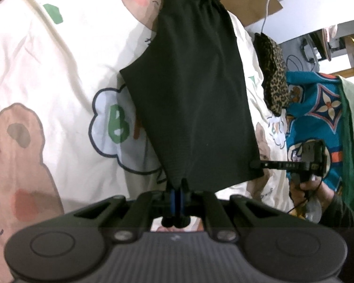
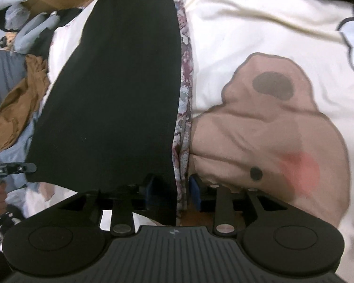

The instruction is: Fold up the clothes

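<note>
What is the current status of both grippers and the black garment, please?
Left gripper shut on the black garment's hem. Right gripper open, the garment's edge between its jaws. Garment flat on the bear-print bedding. Nothing in the way.

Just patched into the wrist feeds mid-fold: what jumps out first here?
The black garment dominates, spread over a cream bear-print bedsheet, its near hem pinched in the shut left gripper. In the right wrist view, the right gripper has open jaws with the black cloth and a floral edge between them. A leopard-print item and a teal patterned cloth lie at the right.
</note>
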